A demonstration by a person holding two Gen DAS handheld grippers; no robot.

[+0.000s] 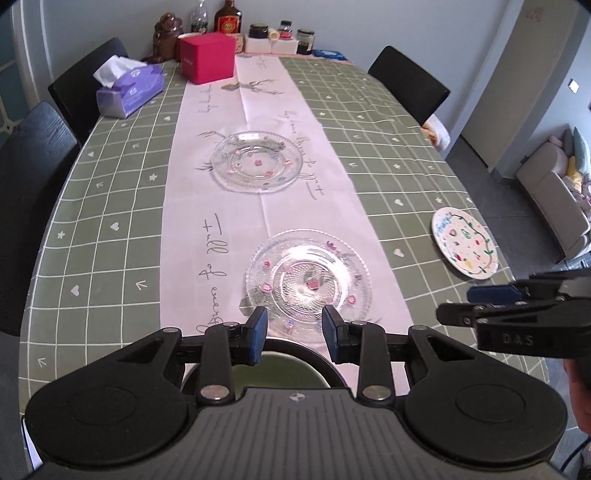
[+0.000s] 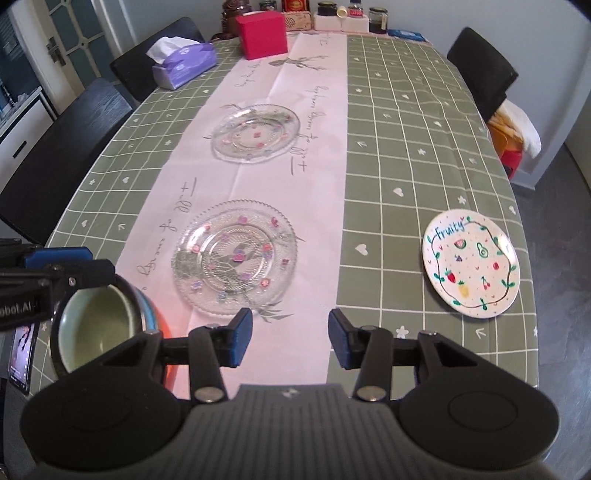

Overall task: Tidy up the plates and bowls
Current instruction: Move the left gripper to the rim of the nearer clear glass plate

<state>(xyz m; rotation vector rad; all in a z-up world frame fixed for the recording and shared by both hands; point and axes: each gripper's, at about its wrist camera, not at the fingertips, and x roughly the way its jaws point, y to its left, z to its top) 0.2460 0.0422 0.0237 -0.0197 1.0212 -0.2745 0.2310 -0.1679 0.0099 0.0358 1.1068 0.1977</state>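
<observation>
Two clear glass plates with small flowers lie on the pink runner, the near glass plate (image 1: 308,282) (image 2: 234,260) and the far glass plate (image 1: 256,160) (image 2: 255,133). A white fruit-painted plate (image 1: 465,242) (image 2: 471,264) sits by the right table edge. A dark-rimmed bowl (image 1: 288,365) (image 2: 92,332) with a pale green inside stands at the front edge. My left gripper (image 1: 294,328) (image 2: 70,266) hovers over the bowl's far rim, open, its pads clear of the rim. My right gripper (image 2: 290,336) (image 1: 476,304) is open over the runner, nothing between its fingers.
A purple tissue box (image 1: 129,88) (image 2: 184,64), a red box (image 1: 208,57) (image 2: 262,33) and several jars stand at the far end. Black chairs (image 1: 33,192) (image 2: 480,62) flank the table. A phone (image 2: 22,354) lies at the front left.
</observation>
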